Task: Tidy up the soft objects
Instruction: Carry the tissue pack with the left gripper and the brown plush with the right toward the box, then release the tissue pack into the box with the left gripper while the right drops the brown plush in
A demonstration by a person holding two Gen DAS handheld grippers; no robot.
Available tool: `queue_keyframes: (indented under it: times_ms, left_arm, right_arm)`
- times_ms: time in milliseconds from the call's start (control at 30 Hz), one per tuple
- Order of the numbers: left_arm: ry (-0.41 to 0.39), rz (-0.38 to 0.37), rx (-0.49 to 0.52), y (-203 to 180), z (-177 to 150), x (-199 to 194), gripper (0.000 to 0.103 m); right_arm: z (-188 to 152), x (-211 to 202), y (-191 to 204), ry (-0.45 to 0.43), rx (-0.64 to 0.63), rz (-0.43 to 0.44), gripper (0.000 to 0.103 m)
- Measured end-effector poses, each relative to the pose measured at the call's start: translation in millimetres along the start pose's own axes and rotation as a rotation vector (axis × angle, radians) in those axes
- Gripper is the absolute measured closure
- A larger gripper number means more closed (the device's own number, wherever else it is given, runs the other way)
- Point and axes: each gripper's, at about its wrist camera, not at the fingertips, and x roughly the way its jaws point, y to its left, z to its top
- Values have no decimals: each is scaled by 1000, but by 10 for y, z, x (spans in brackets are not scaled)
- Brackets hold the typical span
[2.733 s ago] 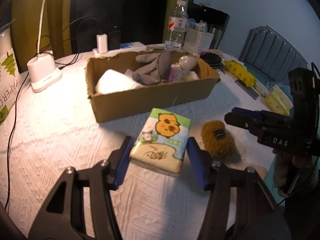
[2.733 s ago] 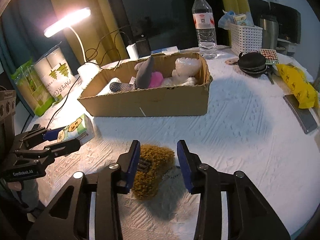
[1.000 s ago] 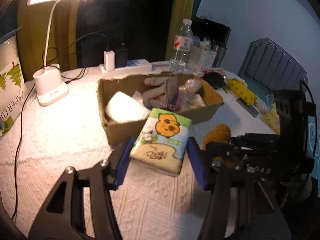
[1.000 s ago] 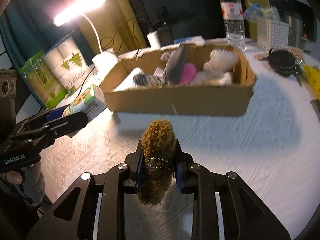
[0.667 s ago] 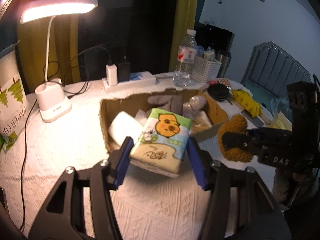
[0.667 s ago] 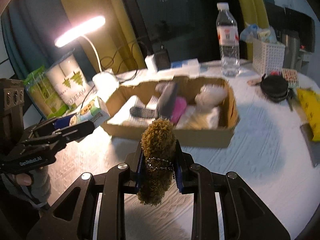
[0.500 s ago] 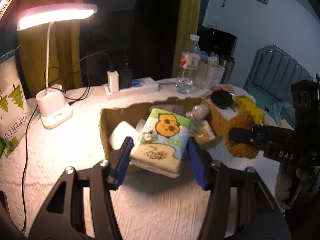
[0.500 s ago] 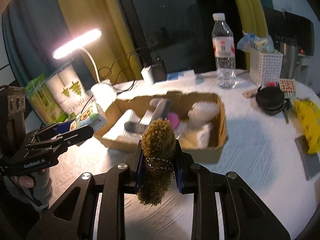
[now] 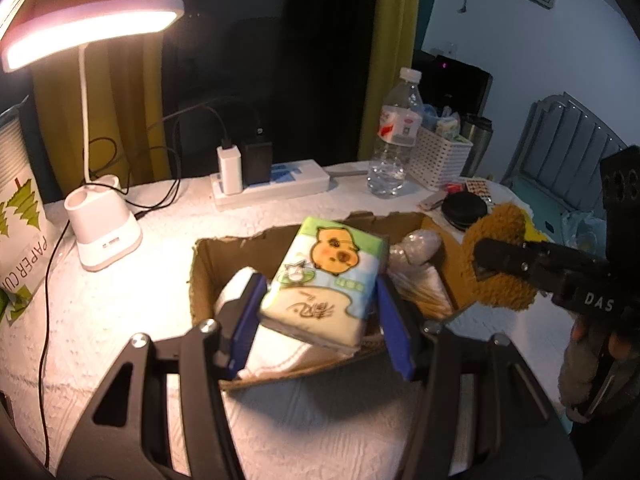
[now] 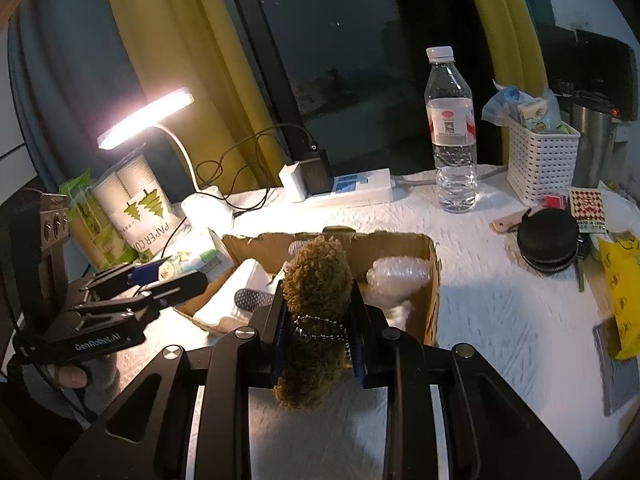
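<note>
Cardboard box point(image 9: 256, 248) sits right under our left tool point(image 9: 320, 316), which pinches the tissue pack point(image 9: 324, 280) above it, while our right tool point(image 10: 318, 320) squeezes the brown fuzzy toy point(image 10: 316, 292) just before its near wall.

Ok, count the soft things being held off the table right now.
2. The tissue pack is clamped in the left gripper above the box; the brown plush is in the right gripper, near the box's front.
</note>
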Motion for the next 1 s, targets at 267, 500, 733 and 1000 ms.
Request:
queue_keyframes:
  times_ms: [267, 500, 733, 1000]
  left_arm:
    - [43, 16, -17, 19, 17, 273, 47]
    - [79, 13, -25, 36, 4, 456, 47]
    - [101, 9, -48, 90, -2, 547, 46]
    - [106, 7, -45, 84, -7, 552, 40]
  right_arm:
    - [44, 251, -12, 25, 7, 56, 75]
    - [51, 506, 82, 52, -2, 123, 75]
    - [19, 763, 93, 95, 9, 158, 75]
    - [-37, 836, -35, 124, 36, 88, 51]
